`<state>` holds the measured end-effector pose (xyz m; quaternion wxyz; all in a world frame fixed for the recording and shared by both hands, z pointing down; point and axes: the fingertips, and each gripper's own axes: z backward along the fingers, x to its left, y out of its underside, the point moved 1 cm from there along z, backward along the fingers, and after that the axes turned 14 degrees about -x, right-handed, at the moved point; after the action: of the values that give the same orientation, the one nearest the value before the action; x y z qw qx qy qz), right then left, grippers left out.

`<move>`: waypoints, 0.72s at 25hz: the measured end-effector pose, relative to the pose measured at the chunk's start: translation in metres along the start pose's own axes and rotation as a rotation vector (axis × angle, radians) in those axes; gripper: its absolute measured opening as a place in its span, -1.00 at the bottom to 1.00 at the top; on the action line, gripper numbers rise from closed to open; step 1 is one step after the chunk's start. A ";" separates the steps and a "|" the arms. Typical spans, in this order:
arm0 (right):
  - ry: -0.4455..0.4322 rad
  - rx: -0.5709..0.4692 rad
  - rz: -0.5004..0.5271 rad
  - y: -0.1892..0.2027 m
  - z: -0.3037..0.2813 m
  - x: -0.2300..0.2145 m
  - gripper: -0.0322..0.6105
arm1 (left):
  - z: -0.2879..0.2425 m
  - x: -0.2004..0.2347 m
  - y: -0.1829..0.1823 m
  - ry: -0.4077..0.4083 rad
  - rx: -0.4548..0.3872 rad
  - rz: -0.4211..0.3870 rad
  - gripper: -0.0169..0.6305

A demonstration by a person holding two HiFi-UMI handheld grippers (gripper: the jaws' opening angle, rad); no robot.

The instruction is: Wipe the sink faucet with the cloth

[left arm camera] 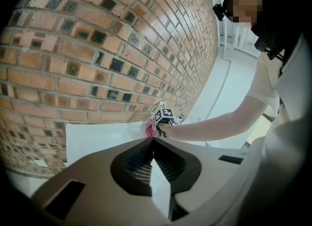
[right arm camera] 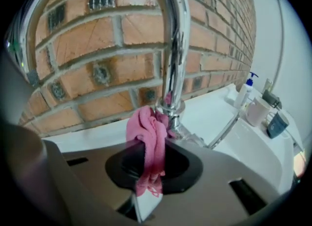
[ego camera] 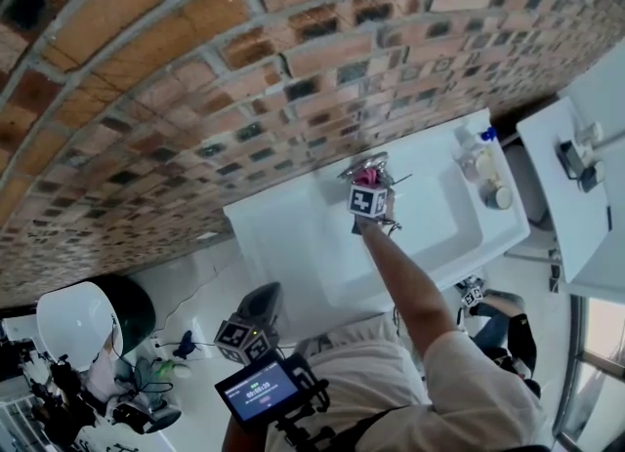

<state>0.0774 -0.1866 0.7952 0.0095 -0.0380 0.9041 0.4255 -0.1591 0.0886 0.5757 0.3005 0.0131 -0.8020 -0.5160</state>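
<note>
Both are closed: the right gripper (right arm camera: 148,191) on the cloth (right arm camera: 146,132) at the faucet (right arm camera: 173,49) base, mid-wipe I judge, next rubbing up its neck; the left gripper (left arm camera: 155,167) empty, well away.

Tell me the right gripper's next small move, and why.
Likely rub the cloth up the faucet: the right gripper is shut on the cloth, bunched against the collar low on the spout, and the tall chrome spout rises bare above it.

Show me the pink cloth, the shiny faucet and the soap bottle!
pink cloth (right arm camera: 148,132): right gripper view, its bunched middle.
faucet (right arm camera: 174,49): right gripper view, its upright chrome neck.
soap bottle (right arm camera: 243,95): right gripper view, its white body.
</note>
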 end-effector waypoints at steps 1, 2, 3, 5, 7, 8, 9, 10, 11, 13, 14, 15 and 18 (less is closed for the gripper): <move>-0.003 -0.015 0.000 -0.005 0.001 -0.002 -0.68 | 0.001 0.000 0.000 0.000 0.000 -0.001 -0.99; -0.006 -0.023 0.000 -0.009 0.002 -0.005 -0.68 | 0.001 0.000 0.001 -0.001 0.000 -0.002 -0.99; -0.011 -0.027 0.001 -0.011 0.003 -0.007 -0.68 | 0.001 0.000 0.001 -0.001 0.000 -0.002 -1.00; -0.026 -0.037 0.011 -0.015 0.008 -0.008 -0.68 | 0.002 -0.002 0.001 0.001 0.000 -0.004 -1.00; -0.040 -0.069 0.030 -0.022 0.015 -0.009 -0.68 | 0.002 -0.004 0.001 0.001 0.000 -0.004 -0.99; -0.045 -0.090 0.035 -0.027 0.019 -0.009 -0.68 | 0.002 -0.005 0.000 0.001 -0.001 -0.003 -0.99; -0.051 -0.114 0.037 -0.033 0.022 -0.009 -0.68 | 0.002 -0.005 -0.001 0.001 -0.003 -0.002 -0.99; -0.056 -0.138 0.038 -0.040 0.026 -0.009 -0.68 | 0.003 -0.004 -0.001 0.001 -0.004 -0.003 -0.99; -0.060 -0.163 0.044 -0.047 0.030 -0.009 -0.68 | 0.003 -0.003 0.000 0.003 -0.007 -0.005 -1.00; -0.065 -0.199 0.077 -0.059 0.036 -0.011 -0.68 | 0.004 0.001 0.004 0.008 -0.014 -0.013 -0.99; -0.068 -0.209 0.100 -0.062 0.038 -0.012 -0.68 | 0.004 0.002 0.005 0.010 -0.015 -0.015 -1.00; -0.071 -0.220 0.124 -0.064 0.040 -0.012 -0.68 | 0.004 0.002 0.006 0.010 -0.014 -0.016 -0.99; -0.084 -0.275 0.170 -0.076 0.051 -0.014 -0.68 | 0.004 -0.001 0.006 0.011 -0.012 -0.012 -1.00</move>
<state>0.0964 -0.1943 0.7051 0.0061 0.0555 0.8360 0.5459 -0.1586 0.0946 0.5795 0.3018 0.0188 -0.7972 -0.5226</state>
